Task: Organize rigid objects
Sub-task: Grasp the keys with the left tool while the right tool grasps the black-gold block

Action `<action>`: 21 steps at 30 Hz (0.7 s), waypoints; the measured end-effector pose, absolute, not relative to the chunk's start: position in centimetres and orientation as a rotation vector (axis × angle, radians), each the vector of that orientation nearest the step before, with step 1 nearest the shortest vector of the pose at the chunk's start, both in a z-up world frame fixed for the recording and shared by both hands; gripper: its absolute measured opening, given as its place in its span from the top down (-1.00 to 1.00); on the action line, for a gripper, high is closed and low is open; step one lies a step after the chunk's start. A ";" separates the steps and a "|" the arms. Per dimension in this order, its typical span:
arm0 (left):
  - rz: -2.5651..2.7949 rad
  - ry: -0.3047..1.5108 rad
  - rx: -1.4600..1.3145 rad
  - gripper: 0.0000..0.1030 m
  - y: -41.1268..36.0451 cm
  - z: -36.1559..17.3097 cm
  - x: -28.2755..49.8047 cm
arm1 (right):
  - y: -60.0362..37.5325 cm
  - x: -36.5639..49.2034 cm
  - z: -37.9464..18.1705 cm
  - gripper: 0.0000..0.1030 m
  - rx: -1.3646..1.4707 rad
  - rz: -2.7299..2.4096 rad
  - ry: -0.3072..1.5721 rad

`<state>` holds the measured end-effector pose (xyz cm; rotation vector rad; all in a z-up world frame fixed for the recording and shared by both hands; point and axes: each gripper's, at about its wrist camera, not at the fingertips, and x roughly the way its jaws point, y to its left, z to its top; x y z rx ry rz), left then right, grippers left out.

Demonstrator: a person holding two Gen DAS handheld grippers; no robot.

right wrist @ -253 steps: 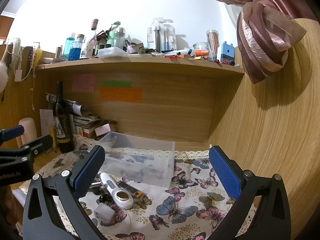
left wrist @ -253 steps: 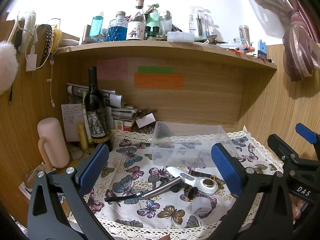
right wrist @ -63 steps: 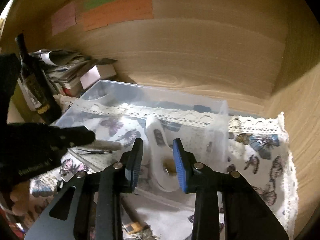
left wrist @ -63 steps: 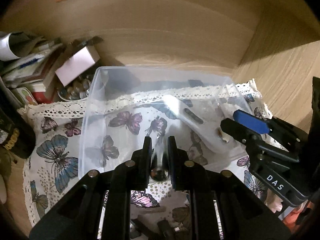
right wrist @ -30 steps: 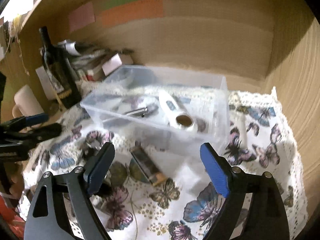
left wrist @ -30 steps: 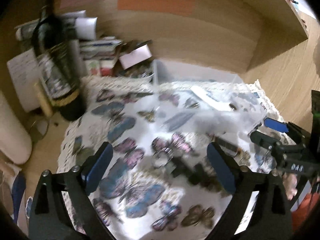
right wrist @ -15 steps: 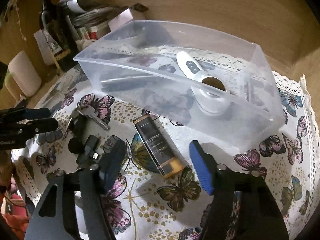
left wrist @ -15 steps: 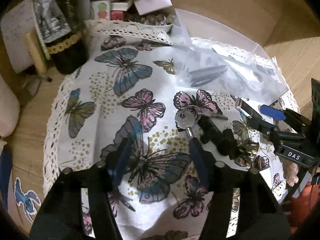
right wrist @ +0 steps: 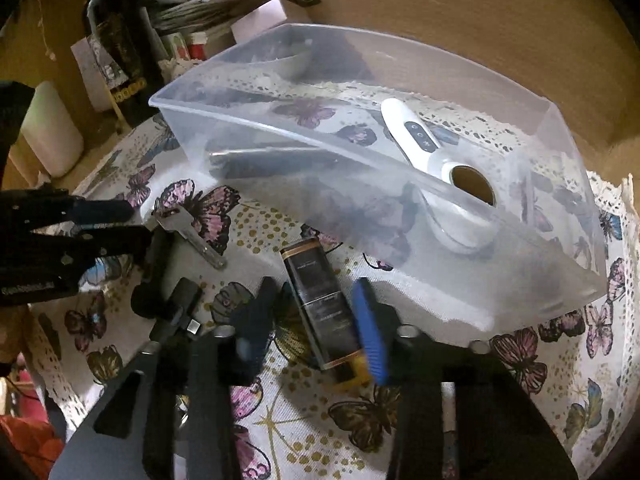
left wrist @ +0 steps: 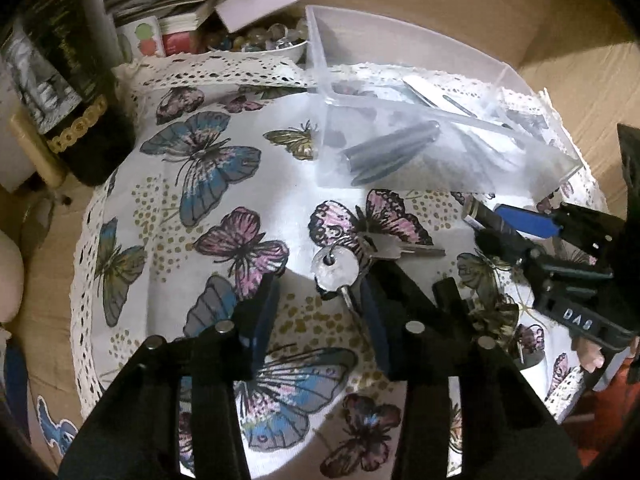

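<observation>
A clear plastic bin (right wrist: 532, 216) stands at the back of the butterfly cloth. It holds a white handheld device (right wrist: 444, 164) and a dark metal tool (left wrist: 392, 148). My left gripper (left wrist: 320, 300) is open, low over the cloth, its jaws on either side of a bunch of keys (left wrist: 340, 266). My right gripper (right wrist: 316, 308) is open around a black and gold lighter (right wrist: 320, 304) lying on the cloth. The keys also show in the right wrist view (right wrist: 188, 228). Small black pieces (right wrist: 172, 300) lie left of the lighter.
A dark wine bottle (left wrist: 68, 80) stands at the back left. Papers, a white box (left wrist: 256, 0) and a bowl of beads (left wrist: 260, 40) crowd the back. A wooden wall runs behind and to the right of the bin.
Both grippers have dropped closer to the cloth and narrowed, the left around the keys, the right around the lighter. Earlier they let go of the tool and the white device in the bin.
</observation>
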<state>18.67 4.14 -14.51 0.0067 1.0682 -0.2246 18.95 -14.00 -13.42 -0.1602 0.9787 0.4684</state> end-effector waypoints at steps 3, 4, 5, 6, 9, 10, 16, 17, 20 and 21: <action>-0.237 1.063 0.040 0.38 3.4 -14.7 19.2 | -14.1 19.1 -13.4 0.50 -0.149 0.468 0.978; -0.236 1.061 0.050 0.45 3.2 -14.8 19.4 | -14.0 19.0 -13.5 0.52 -0.148 0.468 0.976; -0.240 1.055 0.057 0.52 3.2 -14.8 19.5 | -14.0 19.0 -13.5 0.55 -0.149 0.467 0.973; -0.242 1.053 0.059 0.52 3.0 -14.9 19.6 | -14.0 18.9 -13.4 0.58 -0.152 0.469 0.970; -0.244 1.050 0.047 0.52 3.1 -15.0 19.7 | -14.0 18.7 -13.4 0.58 -0.153 0.471 0.960; -0.244 1.050 0.040 0.52 3.2 -15.0 19.7 | -14.0 18.6 -13.3 0.58 -0.155 0.470 0.956; -0.247 1.047 -0.078 0.52 5.1 -14.7 18.8 | -14.3 18.0 -12.3 0.58 -0.130 0.471 0.910; -0.239 1.040 -0.076 0.52 5.2 -14.6 18.6 | -14.3 17.9 -12.1 0.58 -0.129 0.470 0.904; -0.238 1.020 -0.083 0.52 5.3 -14.1 18.2 | -14.3 17.3 -11.4 0.58 -0.127 0.466 0.883; -0.240 1.015 -0.089 0.52 5.4 -13.8 18.1 | -14.4 17.1 -11.1 0.58 -0.119 0.469 0.873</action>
